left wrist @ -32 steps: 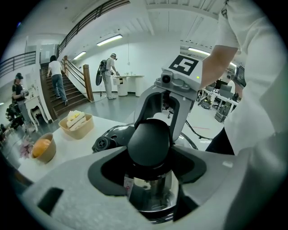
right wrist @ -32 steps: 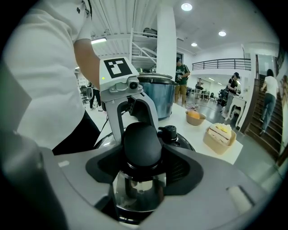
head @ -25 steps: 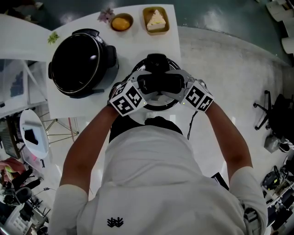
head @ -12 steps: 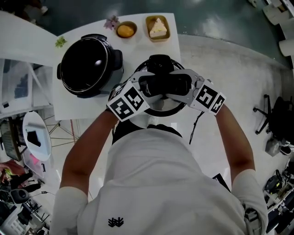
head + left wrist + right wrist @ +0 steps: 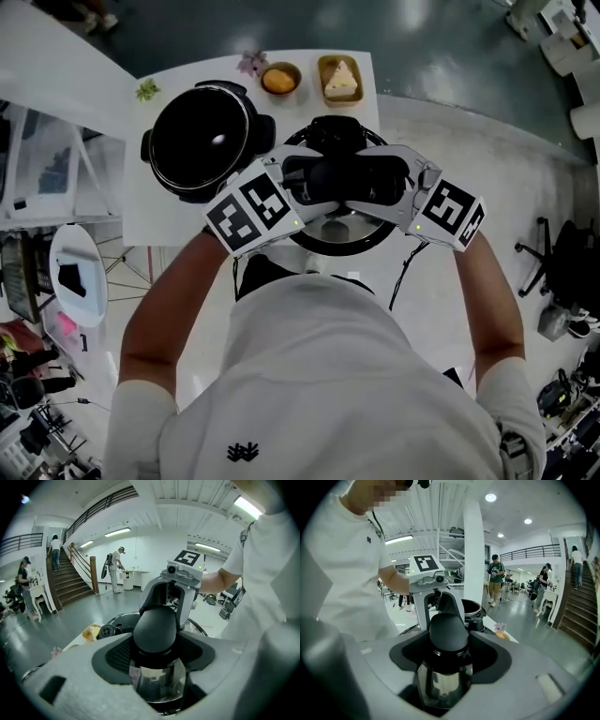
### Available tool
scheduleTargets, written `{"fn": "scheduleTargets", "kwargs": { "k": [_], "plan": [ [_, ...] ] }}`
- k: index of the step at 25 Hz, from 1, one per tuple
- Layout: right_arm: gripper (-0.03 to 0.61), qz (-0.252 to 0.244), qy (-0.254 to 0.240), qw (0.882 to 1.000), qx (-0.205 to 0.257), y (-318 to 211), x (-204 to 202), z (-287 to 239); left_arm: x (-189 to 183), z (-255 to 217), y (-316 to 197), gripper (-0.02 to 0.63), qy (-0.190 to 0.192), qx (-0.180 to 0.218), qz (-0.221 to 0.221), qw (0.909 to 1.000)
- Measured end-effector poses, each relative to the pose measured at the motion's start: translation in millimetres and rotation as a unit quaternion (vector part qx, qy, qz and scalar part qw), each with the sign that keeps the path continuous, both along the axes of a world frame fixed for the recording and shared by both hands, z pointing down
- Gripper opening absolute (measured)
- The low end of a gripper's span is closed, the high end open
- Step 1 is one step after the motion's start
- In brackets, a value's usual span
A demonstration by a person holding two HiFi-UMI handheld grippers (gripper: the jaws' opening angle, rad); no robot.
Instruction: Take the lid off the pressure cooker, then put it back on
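The open pressure cooker pot [image 5: 202,141] stands on the left of the white table [image 5: 141,211], its dark inside showing. Its round lid [image 5: 342,236] hangs in the air to the pot's right, over the table's near edge. My left gripper [image 5: 305,183] and right gripper [image 5: 380,183] clamp the lid's black handle [image 5: 342,176] from opposite sides. In the left gripper view the jaws hug the black handle end [image 5: 154,630], with metal lid below. The right gripper view shows the same grip on the other handle end [image 5: 448,632], and the pot [image 5: 471,607] lies beyond.
At the table's far edge sit a bowl of orange food [image 5: 280,79], a tray with a cake slice [image 5: 340,77], a small flower [image 5: 251,64] and a green sprig [image 5: 147,90]. A round white stool [image 5: 77,272] stands left of the table. People stand by a staircase [image 5: 70,583] far off.
Both grippers have risen together with the lid, which now looks larger and higher above the table. The pot has stayed put on the table.
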State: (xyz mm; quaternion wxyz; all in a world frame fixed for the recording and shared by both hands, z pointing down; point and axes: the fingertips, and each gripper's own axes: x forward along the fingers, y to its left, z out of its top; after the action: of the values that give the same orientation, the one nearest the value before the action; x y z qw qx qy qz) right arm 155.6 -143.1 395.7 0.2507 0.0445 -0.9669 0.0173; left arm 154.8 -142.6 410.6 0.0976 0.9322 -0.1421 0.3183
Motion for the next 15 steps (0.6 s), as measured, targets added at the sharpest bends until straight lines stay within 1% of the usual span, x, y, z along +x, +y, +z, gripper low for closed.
{"fn": "scheduleTargets", "kwargs": {
  "k": [5,8,15],
  "plan": [
    [0.282,-0.01,-0.004,1.0,0.02,-5,-29,-39,-27,-36,-5,0.285,0.006,0.01,-0.007,0.9999],
    [0.282,-0.02,-0.006,0.999,0.035,-8,-53,-61,-50,-57,-8,0.285,0.001,0.023,-0.011,0.9997],
    [0.282,-0.037,-0.02,0.998,0.047,-19,-128,-81,-126,-79,-21,0.285,-0.017,0.044,-0.03,0.9984]
  ]
}}
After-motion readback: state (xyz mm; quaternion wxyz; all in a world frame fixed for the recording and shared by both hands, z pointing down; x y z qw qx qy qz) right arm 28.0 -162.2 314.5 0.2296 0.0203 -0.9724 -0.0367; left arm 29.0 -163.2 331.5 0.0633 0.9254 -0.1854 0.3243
